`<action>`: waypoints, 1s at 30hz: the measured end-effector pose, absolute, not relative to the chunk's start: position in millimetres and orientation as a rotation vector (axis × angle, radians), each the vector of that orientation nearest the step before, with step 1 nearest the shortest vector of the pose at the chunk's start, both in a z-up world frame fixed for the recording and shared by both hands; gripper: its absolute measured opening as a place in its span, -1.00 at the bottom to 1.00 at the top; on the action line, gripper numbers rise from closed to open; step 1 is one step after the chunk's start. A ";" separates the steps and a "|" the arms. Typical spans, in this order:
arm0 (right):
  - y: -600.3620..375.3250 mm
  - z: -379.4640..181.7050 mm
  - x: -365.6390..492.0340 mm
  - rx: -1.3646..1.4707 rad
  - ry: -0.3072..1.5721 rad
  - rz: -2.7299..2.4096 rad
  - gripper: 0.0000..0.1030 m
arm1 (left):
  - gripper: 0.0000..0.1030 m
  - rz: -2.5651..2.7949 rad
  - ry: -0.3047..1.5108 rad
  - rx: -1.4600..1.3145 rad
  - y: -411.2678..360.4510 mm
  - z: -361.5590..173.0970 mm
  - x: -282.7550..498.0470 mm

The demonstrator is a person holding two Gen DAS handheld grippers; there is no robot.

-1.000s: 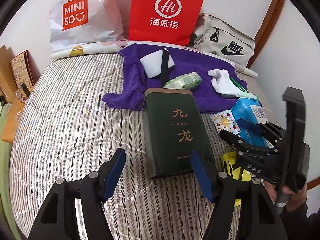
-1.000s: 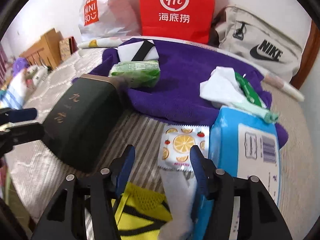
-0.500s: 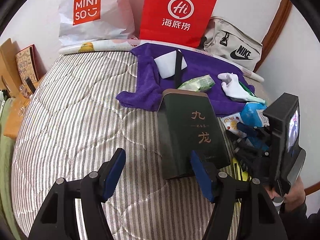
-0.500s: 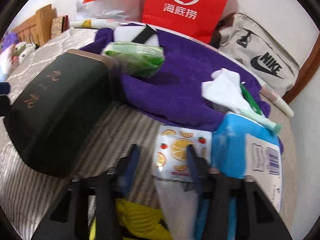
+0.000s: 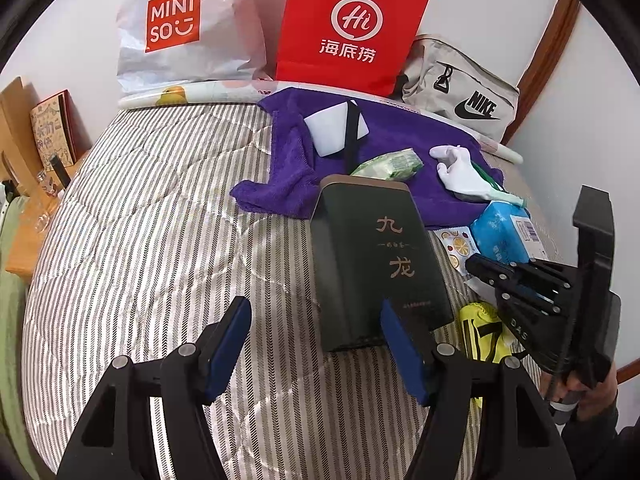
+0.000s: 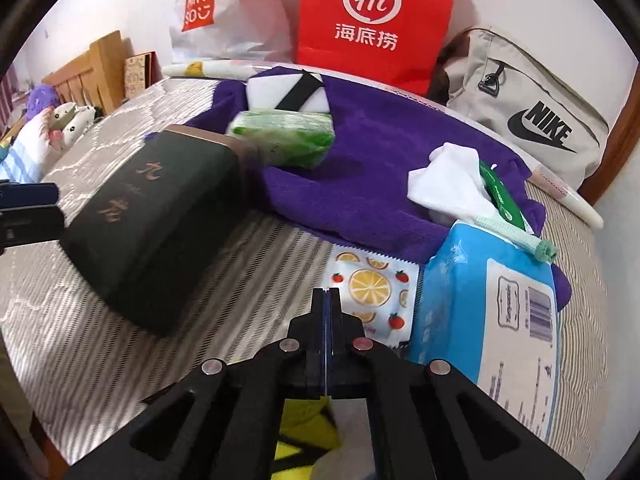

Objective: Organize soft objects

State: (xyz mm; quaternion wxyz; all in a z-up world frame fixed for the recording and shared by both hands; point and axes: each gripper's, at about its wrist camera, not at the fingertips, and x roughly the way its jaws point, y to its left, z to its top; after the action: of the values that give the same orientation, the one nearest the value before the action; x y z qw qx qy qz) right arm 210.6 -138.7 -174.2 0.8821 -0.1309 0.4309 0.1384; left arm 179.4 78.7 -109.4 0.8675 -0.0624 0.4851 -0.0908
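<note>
left gripper [image 5: 314,344] hovers over the striped mattress [image 5: 140,232], blue pads spread wide apart, nothing between them. right pad sits just beside the near end of the dark green box [image 5: 376,256], which lies flat on the mattress w/ gold characters on its lid.

right gripper [image 6: 327,320] has its pads pressed together. under it a bit of yellow mesh fabric [image 6: 304,432] and something pale show at the bottom edge, but can't tell if anything's pinched between the pads. from the left cam the right gripper [image 5: 476,264] shows w/ its tip over the fruit-print packet [image 5: 454,244], yellow fabric [image 5: 480,332] below it.

soft stuff: purple towel [image 6: 380,152] spread at the far side of the mattress. on it, a white folded item w/ black band [image 6: 286,92], a green-white tissue pack [image 6: 288,136] near the box's far end, a white glove [image 6: 448,184] w/ a green packet [image 6: 500,196] just beside it. blue wet-wipes pack [image 6: 480,312] lies on the right, touching the fruit-print packet [image 6: 372,292], its far end up against the towel edge.

behind, against the wall: miniso bag [image 5: 180,28], red hi bag [image 5: 348,24], beige nike bag [image 5: 460,88]. plush toys [image 6: 48,128] far left in the right cam.
</note>
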 end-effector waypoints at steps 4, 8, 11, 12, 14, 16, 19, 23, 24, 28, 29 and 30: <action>-133.6 -182.2 214.9 -0.319 0.919 0.257 -0.95 | 0.26 -0.197 1.015 -0.134 78.9 -109.2 177.7; -133.7 -193.2 213.4 -0.322 0.959 0.266 -0.94 | 0.26 -0.204 1.012 -0.129 78.8 -109.0 176.7; -131.2 -194.7 209.1 -0.333 0.954 0.276 -0.90 | 0.26 -0.203 1.011 -0.127 80.0 -109.1 176.5; -131.3 -194.5 208.2 -0.328 0.954 0.280 -0.83 | 0.26 -0.203 1.011 -0.128 80.0 -109.2 176.8; -131.3 -193.9 207.4 -0.317 0.949 0.287 -0.76 | 0.26 -0.203 1.013 -0.130 80.5 -110.0 177.6; -129.3 -197.0 209.8 -0.332 0.951 0.282 -0.74 | 0.26 -0.203 1.017 -0.131 80.5 -111.4 178.2; -127.1 -198.4 209.6 -0.343 0.938 0.280 -0.72 | 0.26 -0.203 1.020 -0.129 80.8 -112.3 177.9; -131.6 -199.1 211.1 -0.315 0.936 0.284 -0.77 | 0.26 -0.202 1.020 -0.129 81.6 -113.0 177.1; -131.4 -199.3 212.0 -0.323 0.937 0.277 -0.80 | 0.26 -0.201 1.021 -0.129 81.6 -113.2 177.1; -132.9 -199.2 212.9 -0.332 0.932 0.260 -1.00 | 0.26 -0.201 1.022 -0.131 82.7 -113.5 176.0; -133.8 -197.4 211.2 -0.332 0.923 0.259 -1.00 | 0.26 -0.202 1.022 -0.131 82.6 -113.6 175.6; -134.8 -194.2 208.2 -0.324 0.911 0.262 -1.00 | 0.26 -0.202 1.022 -0.131 82.7 -114.0 175.4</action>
State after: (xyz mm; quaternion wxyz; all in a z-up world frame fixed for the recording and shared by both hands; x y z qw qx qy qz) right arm 208.2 -134.8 -194.2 0.8771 -0.1552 0.4368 0.1255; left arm 175.4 82.7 -114.0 0.8652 -0.0623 0.4881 -0.0964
